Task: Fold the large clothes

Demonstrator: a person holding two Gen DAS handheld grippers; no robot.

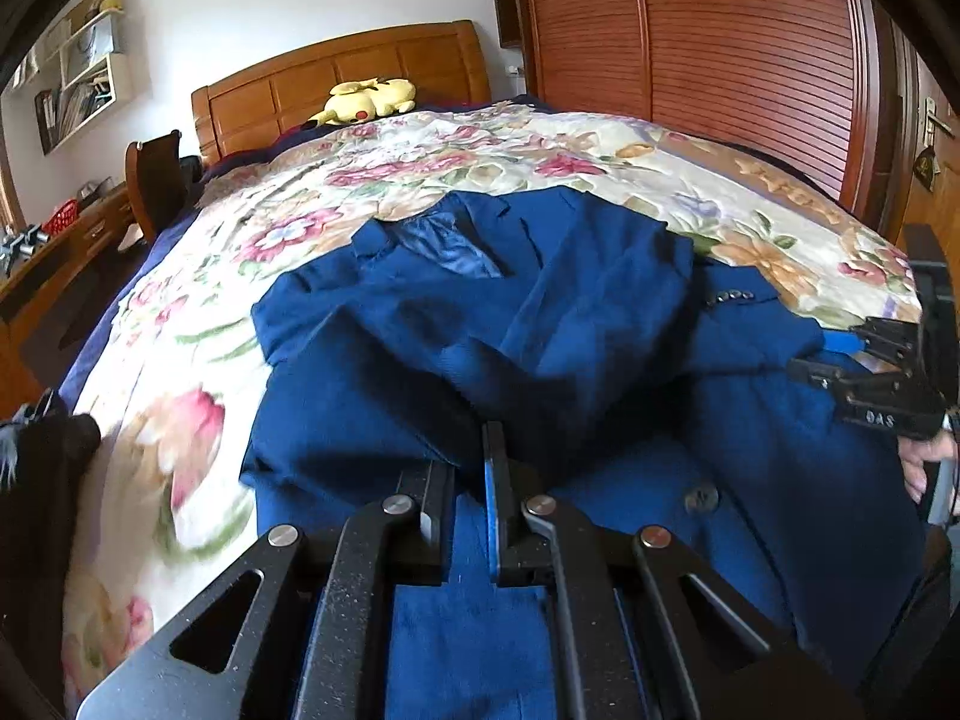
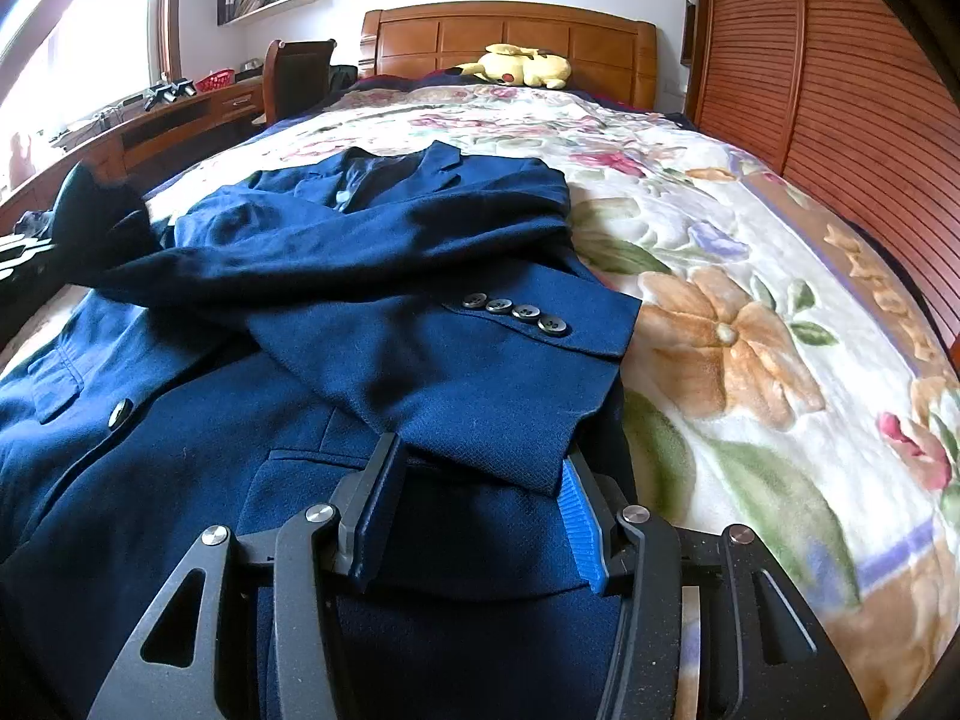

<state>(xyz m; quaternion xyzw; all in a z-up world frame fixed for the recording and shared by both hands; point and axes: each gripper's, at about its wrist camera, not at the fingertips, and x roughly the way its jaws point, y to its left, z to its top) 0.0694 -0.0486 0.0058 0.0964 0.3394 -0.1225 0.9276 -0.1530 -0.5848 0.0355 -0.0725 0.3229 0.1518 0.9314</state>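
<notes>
Floral bedspread (image 2: 750, 276) held the blue jacket (image 2: 372, 360), sleeves crossed. Left gripper (image 1: 474, 468) seemed pinched on hem fabric; right gripper (image 2: 480, 480) stood wide. I judged lifting both corners evenly best.

"DAS" on right tongs (image 1: 840, 354)

Jacket (image 2: 336, 312) lies on blanket (image 2: 750, 276) at bed's near end, collar toward headboard (image 2: 510, 39), both sleeves crossed over its front. Plush toy (image 2: 516, 66) rests before headboard. Desk (image 2: 150, 126) left of bed, wardrobe (image 2: 840, 96) right.
</notes>
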